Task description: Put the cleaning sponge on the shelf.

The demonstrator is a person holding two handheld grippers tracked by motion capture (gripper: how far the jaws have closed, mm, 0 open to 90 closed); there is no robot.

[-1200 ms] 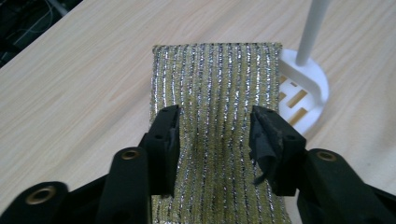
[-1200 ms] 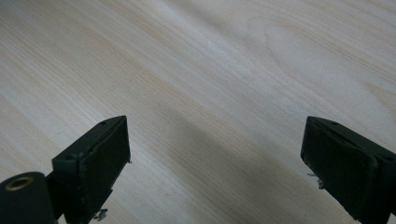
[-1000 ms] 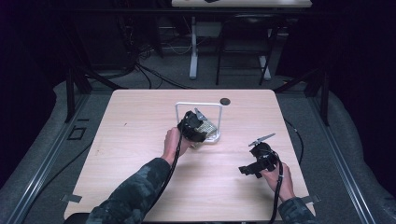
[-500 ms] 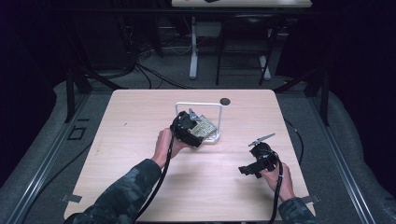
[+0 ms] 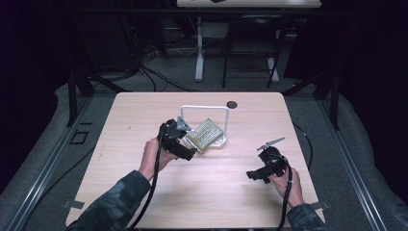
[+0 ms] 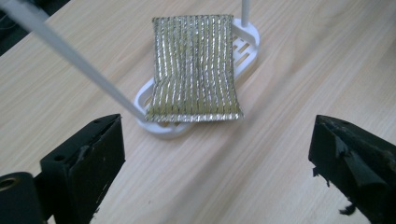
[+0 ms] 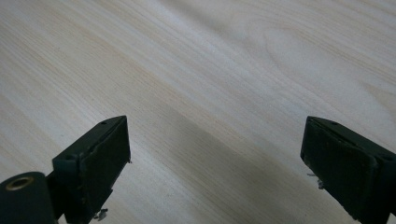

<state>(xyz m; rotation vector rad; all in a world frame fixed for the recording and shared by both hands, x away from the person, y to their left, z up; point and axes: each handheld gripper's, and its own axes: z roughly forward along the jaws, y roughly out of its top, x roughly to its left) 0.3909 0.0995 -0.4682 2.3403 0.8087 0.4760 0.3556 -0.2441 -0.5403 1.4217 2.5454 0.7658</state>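
The left gripper [image 5: 186, 152] sat mid-table, jaws wide apart, pointing right and far. The right gripper [image 5: 251, 175] lay near right, jaws also spread, aimed left.

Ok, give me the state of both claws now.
Left claw: open, empty, facing the gold mesh scrubbing pad.
Right claw: open, empty.

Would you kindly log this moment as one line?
left gripper: open, facing sponge | sponge: lying across white rack | right gripper: open, over bare table
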